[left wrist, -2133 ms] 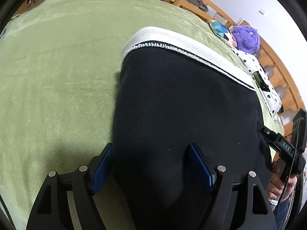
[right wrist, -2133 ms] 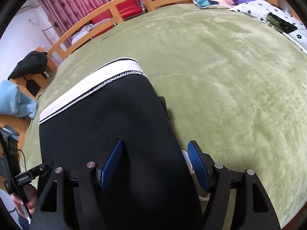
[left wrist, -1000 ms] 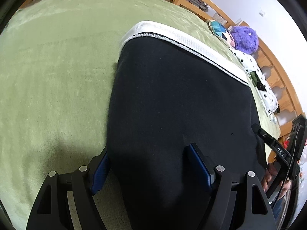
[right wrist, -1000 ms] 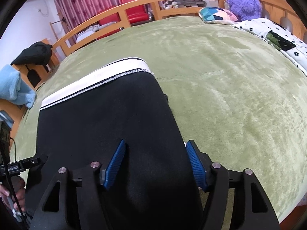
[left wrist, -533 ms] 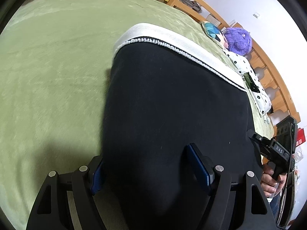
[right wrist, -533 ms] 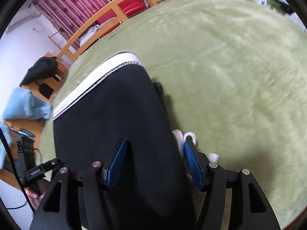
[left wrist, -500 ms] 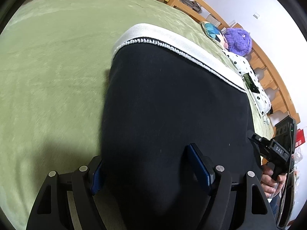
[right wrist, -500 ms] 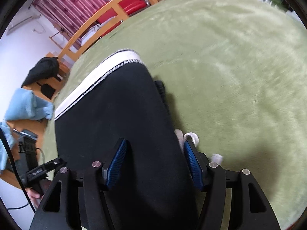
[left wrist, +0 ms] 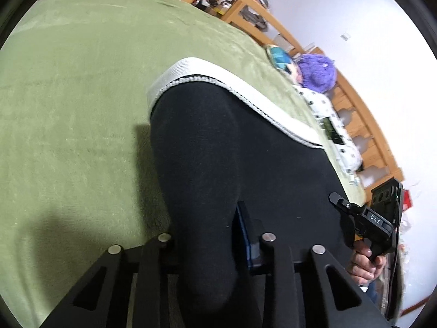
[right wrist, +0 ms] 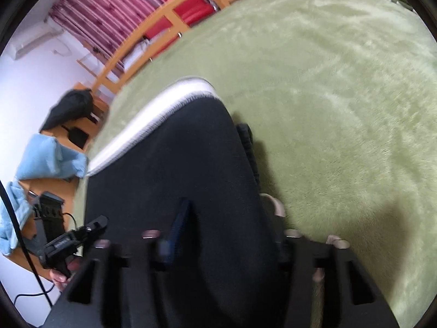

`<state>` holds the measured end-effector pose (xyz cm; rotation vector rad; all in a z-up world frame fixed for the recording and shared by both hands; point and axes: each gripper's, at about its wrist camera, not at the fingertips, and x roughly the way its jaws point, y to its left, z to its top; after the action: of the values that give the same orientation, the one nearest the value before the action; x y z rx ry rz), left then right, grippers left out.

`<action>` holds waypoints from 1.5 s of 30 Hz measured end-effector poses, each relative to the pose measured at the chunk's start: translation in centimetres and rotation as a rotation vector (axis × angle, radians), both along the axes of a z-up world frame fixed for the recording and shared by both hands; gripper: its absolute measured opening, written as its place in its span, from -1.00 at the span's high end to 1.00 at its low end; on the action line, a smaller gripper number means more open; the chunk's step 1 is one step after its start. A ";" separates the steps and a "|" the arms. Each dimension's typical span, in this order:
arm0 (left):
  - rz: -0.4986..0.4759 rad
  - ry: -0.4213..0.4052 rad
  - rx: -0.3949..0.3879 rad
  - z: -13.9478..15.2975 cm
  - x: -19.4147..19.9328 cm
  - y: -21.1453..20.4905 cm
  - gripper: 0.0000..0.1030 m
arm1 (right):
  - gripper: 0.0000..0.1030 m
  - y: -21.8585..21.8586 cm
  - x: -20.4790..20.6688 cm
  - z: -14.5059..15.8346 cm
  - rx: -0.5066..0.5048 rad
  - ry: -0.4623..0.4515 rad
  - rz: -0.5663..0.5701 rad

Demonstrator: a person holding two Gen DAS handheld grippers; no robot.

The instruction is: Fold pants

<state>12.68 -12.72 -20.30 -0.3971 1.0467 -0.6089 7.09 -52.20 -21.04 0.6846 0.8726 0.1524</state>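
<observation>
Pants (left wrist: 240, 147), black with a white waistband, lie on the green blanket (left wrist: 68, 104). From the left wrist we see a purple plush toy (left wrist: 318, 72) beyond the waistband; from the right wrist, red curtains (right wrist: 109, 8) instead. Our left gripper (left wrist: 207, 227) and right gripper (right wrist: 226, 218) have just been closing; earlier they stood wide, now each pinches a fold of the black cloth.

A home bedroom: a wide bed (left wrist: 82, 82) under a green plush blanket (right wrist: 341, 95), framed by a wooden rail (left wrist: 363, 114), with a purple plush toy (left wrist: 318, 73), a patterned pillow (left wrist: 278, 56) and red-striped curtains (right wrist: 109, 8) behind.
</observation>
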 end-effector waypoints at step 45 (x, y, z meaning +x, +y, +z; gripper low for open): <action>0.187 -0.150 0.454 2.3 -9.8 18.7 -0.36 | 0.42 26.2 -5.1 0.5 -0.403 -0.034 0.270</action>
<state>2.86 5.97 -18.01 -0.0481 0.9572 -0.2180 2.00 -25.99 -20.57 0.1867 0.9268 0.2209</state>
